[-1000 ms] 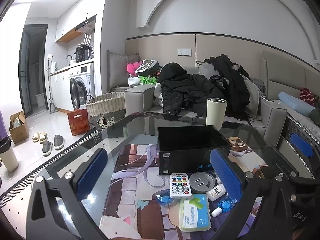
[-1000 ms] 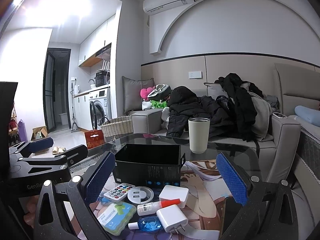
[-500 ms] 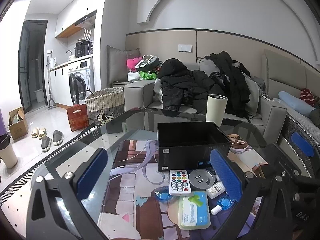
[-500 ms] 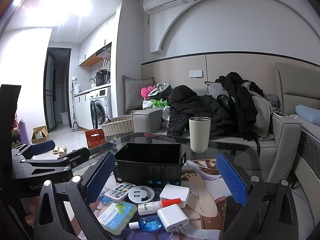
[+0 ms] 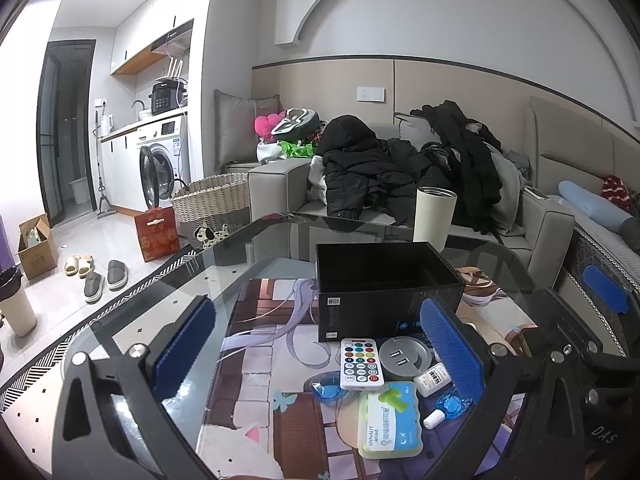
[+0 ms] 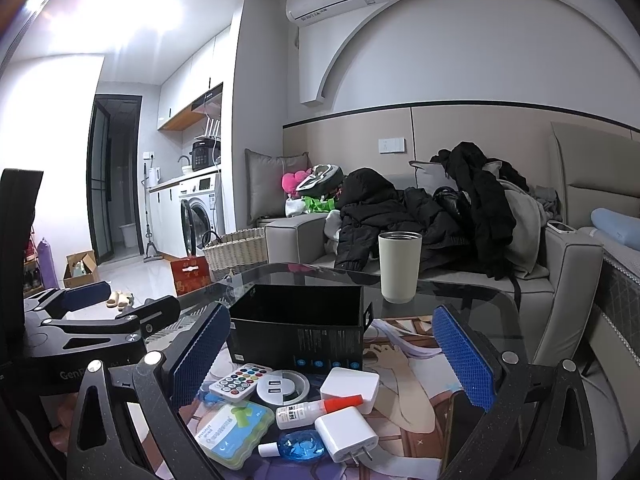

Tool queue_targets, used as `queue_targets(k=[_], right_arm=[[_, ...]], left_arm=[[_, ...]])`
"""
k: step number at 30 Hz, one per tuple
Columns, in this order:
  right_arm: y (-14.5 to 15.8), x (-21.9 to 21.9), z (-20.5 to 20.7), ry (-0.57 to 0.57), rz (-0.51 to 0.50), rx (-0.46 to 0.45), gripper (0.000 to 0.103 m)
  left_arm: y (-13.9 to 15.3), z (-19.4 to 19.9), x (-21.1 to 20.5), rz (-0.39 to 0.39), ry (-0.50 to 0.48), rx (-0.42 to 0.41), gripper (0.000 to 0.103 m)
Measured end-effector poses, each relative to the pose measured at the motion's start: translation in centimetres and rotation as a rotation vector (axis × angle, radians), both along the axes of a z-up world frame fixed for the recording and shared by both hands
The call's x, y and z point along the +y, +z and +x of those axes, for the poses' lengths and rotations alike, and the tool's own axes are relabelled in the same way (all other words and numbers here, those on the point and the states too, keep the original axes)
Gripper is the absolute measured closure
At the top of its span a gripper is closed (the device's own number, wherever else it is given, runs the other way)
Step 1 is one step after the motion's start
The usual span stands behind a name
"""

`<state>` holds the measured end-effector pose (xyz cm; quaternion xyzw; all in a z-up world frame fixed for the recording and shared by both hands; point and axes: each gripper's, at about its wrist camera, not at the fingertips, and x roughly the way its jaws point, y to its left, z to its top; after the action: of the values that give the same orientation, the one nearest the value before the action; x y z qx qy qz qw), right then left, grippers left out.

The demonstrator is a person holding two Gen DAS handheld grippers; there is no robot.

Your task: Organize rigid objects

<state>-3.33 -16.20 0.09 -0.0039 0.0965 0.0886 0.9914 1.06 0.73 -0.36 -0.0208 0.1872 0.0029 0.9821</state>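
Both tongs hover over the glass table (image 5: 224,264), and both are spread wide with nothing between the blue pads: the left tongs (image 5: 318,354) and the right tongs (image 6: 340,354). One black box (image 6: 298,330) stands open-topped at mid-table, and it looks empty inside. Just in front of it lies the clutter. Count with me: one remote (image 6: 239,380) with coloured buttons, one round USB hub (image 6: 283,388), two white chargers, a square one (image 6: 350,388) and one with plug prongs (image 6: 346,434) nearer the camera. One small bottle with a red cap (image 6: 316,410) lies between them. One green-and-white case (image 6: 232,432), plus two blue contact-lens cases, one (image 6: 300,445) here and another (image 5: 330,390) beside the remote. One pale tumbler (image 6: 399,266) stands upright behind the box.
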Motion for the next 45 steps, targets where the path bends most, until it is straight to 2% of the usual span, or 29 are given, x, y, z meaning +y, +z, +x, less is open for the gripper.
queue_targets(k=[32,37,40,41,45], right_arm=[[0.0,0.0,0.2,-0.001,0.000,0.005,0.000],[0.1,0.3,0.2,0.007,-0.042,0.002,0.000],[0.2,0.4,0.6,0.010,-0.055,0.022,0.000],[0.2,0.5,0.9,0.011,-0.062,0.037,0.000],[-0.1,0.2,3.4,0.003,-0.078,0.192,0.000]], left_arm=[[0.0,0.2,0.0,0.004,-0.010,0.015,0.000],[-0.1,0.3,0.1,0.002,-0.017,0.025,0.000],[-0.4,0.9,0.1,0.002,-0.023,0.064,0.000],[-0.6,1.6,0.1,0.003,-0.035,0.105,0.000],[-1.7,3.2,0.1,0.004,-0.054,0.211,0.000]])
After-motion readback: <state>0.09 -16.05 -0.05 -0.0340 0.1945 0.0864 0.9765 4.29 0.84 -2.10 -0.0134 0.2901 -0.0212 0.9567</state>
